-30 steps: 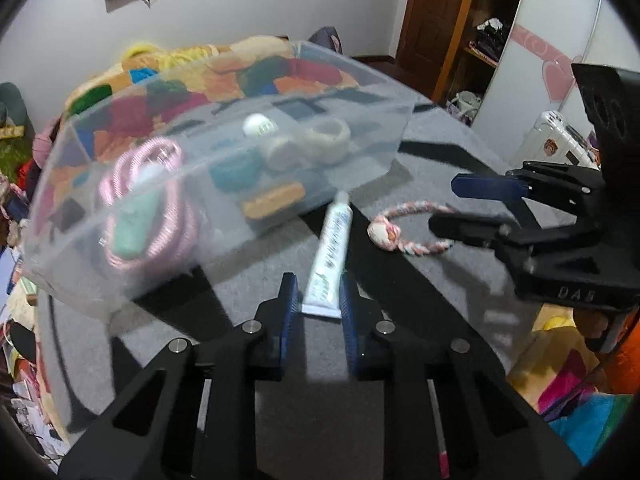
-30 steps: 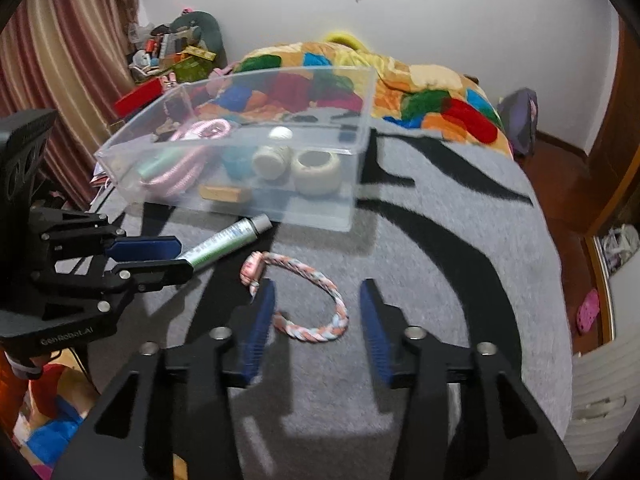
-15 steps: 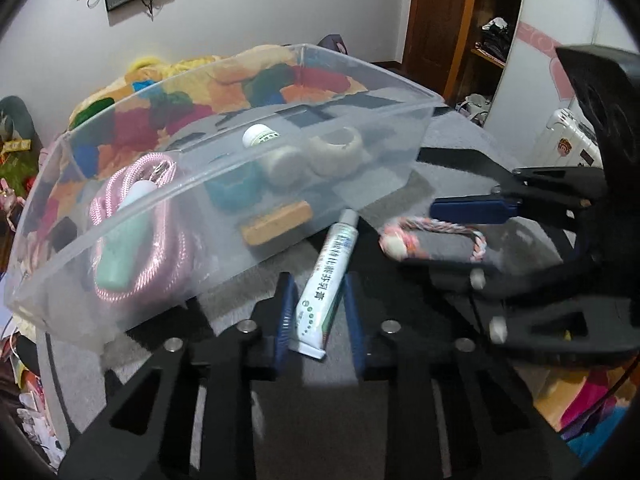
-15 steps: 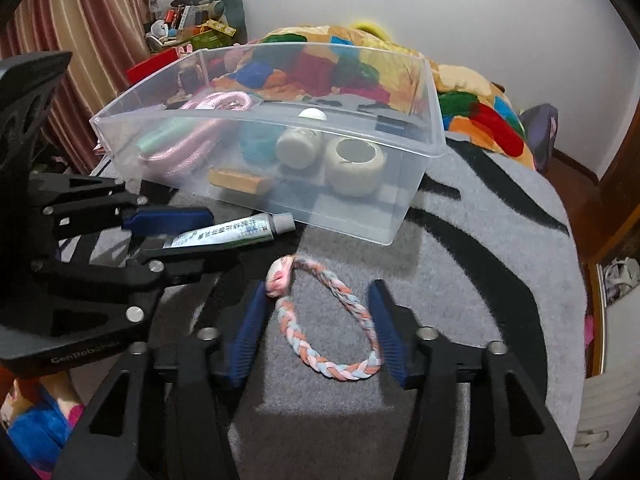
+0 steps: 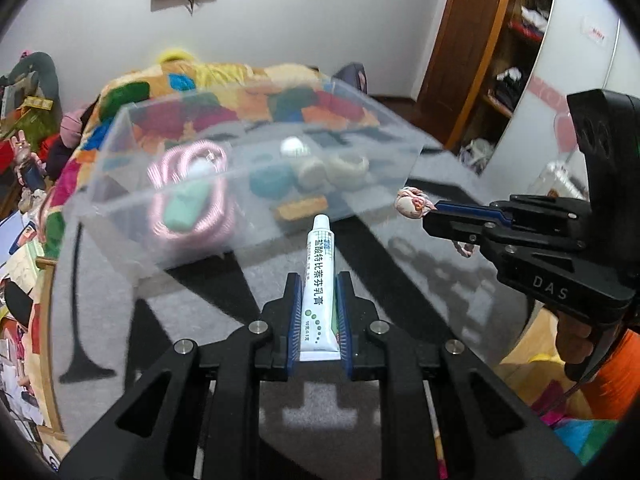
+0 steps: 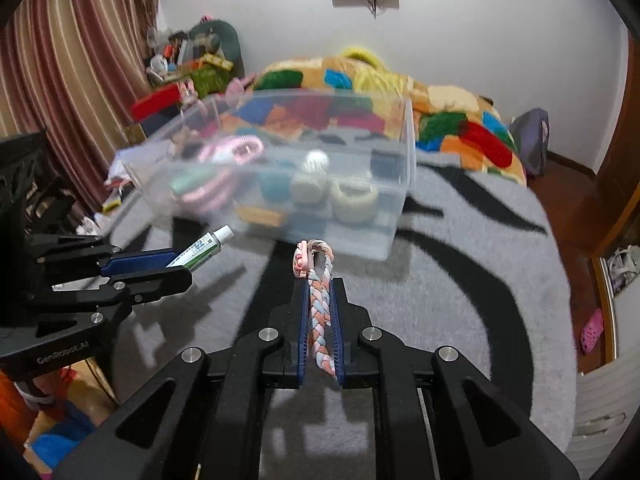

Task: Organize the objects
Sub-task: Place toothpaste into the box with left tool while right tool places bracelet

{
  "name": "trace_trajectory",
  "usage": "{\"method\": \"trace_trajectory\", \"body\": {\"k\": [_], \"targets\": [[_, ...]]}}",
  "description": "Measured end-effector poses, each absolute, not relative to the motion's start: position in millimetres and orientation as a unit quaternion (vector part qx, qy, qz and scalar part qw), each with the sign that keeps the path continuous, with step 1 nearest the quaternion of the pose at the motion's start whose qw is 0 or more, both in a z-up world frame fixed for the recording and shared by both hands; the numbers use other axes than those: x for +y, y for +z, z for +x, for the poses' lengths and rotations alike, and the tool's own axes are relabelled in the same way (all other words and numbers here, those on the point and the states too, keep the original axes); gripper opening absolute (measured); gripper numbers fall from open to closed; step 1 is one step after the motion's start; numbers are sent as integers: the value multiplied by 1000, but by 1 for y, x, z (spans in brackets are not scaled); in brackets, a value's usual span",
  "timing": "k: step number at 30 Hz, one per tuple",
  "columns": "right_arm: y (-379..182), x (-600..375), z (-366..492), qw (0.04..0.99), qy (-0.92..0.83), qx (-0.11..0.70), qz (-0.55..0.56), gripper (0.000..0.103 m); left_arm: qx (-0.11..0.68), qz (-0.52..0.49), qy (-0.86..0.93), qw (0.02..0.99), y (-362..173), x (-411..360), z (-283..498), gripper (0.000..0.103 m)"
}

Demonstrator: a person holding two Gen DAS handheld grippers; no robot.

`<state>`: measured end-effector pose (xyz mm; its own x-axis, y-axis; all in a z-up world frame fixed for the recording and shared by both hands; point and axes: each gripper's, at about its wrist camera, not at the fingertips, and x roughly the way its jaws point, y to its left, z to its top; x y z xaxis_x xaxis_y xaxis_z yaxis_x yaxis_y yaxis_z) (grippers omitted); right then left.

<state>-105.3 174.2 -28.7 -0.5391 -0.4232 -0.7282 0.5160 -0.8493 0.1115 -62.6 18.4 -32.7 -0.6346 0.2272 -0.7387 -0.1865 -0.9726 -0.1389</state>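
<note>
My left gripper [image 5: 318,286] is shut on a white ointment tube [image 5: 319,280] and holds it above the grey rug, nozzle toward the clear plastic bin [image 5: 132,208]. The tube also shows in the right wrist view [image 6: 202,250]. My right gripper [image 6: 319,292] is shut on a braided pink, white and orange rope ring [image 6: 319,312], lifted off the rug; its knot shows in the left wrist view [image 5: 410,204]. The bin [image 6: 394,216] lies just beyond both grippers and holds a pink cord, a teal case, tape rolls and a small bottle.
A grey rug with black stripes [image 6: 480,280] covers the surface. A bed with a colourful patchwork blanket [image 6: 440,120] lies behind the bin. Clutter stands at the left by the curtain [image 6: 60,80]. A wooden wardrobe [image 5: 480,40] is at the right.
Both grippers closed on their objects and lifted them off the rug: the left took the tube, the right took the rope ring. Both now sit higher, facing the bin.
</note>
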Motion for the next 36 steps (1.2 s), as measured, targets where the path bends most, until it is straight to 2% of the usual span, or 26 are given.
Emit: {"method": "trace_trajectory", "body": {"k": [10,16,28,36], "targets": [[24,160,-108,273,-899,38,340,9,-29,-346,935,76,19,-4,-74,16],[40,136,-128,270,-907,44,319,9,-25,-332,942,51,30,-16,-94,16],[4,117,-191,224,-899,65,370,9,-29,-378,924,45,-5,-19,-156,16],[-20,117,-203,221,-885,79,402,10,-39,-408,911,51,-29,-14,-168,16]]}}
